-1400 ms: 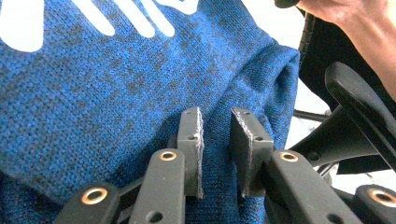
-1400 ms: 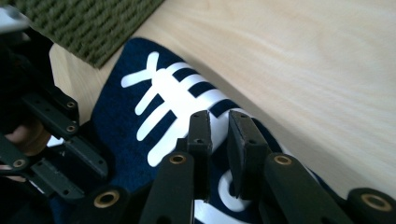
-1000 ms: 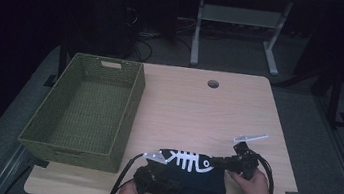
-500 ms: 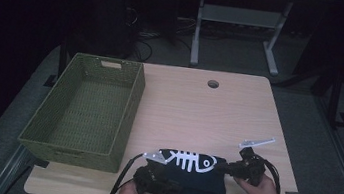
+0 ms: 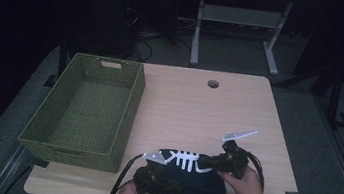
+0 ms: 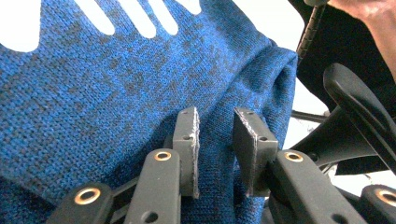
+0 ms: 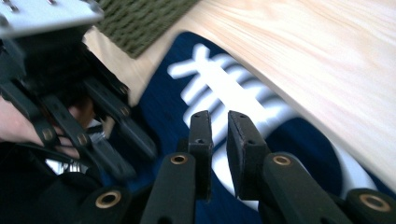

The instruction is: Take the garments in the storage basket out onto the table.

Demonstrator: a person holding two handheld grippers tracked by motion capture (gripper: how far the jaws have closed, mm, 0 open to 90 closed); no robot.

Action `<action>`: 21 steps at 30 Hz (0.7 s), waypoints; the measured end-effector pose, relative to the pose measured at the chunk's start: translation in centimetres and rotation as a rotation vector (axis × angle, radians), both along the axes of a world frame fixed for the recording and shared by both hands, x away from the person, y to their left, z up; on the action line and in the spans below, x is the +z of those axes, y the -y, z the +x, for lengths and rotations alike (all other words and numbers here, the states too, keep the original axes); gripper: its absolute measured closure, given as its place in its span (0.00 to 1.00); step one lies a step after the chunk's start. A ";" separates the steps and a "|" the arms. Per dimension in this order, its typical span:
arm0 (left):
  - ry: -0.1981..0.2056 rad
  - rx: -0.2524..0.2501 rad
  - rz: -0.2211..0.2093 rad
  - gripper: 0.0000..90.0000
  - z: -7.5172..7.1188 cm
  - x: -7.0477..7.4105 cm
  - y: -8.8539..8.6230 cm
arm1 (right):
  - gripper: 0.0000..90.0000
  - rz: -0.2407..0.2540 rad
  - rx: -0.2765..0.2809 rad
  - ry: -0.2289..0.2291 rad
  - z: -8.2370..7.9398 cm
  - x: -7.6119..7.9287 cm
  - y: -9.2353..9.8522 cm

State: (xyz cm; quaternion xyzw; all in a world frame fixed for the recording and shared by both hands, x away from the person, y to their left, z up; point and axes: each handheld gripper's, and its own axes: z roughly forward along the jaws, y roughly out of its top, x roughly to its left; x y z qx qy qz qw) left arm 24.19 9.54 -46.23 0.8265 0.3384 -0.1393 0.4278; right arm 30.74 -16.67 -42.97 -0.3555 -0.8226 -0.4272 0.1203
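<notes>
A dark blue knit sweater point(image 5: 197, 193) with a white fish-skeleton print point(image 5: 186, 159) lies bunched at the table's near edge. My left gripper point(image 5: 168, 186) comes in from the left at its near side. In the left gripper view this gripper point(image 6: 215, 116) is shut on a fold of the blue knit point(image 6: 93, 93). My right gripper point(image 5: 206, 161) hovers over the print from the right. Its jaws point(image 7: 218, 116) stand almost together with nothing between them, just above the sweater point(image 7: 163, 107). The left gripper point(image 7: 70, 93) shows across from it.
A green woven basket point(image 5: 131, 106) stands empty on the left of the wooden table point(image 5: 198, 110), its corner point(image 7: 140, 18) close to the sweater. A round cable hole point(image 5: 213, 84) sits near the far edge. The right gripper's body point(image 6: 355, 107) looms beside the left one.
My right gripper has shifted slightly left and lifted a little over the fish print. The left gripper and the sweater have stayed where they were.
</notes>
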 end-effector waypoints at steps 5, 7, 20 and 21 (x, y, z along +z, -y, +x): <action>-0.001 0.002 -0.002 0.79 -0.1 0.0 0.0 | 0.89 -0.056 0.074 0.009 1.3 0.2 -4.5; 0.001 0.001 -0.001 0.79 -0.1 0.0 -0.1 | 0.89 -0.072 0.086 0.014 1.8 0.0 -5.5; -0.001 0.013 -0.017 0.78 -0.2 -0.2 -0.1 | 0.91 -0.157 0.094 -0.026 3.0 -1.7 -7.2; 0.001 0.013 -0.016 0.78 -0.3 -0.2 -0.1 | 0.90 -0.146 0.092 -0.022 3.0 -1.5 -7.3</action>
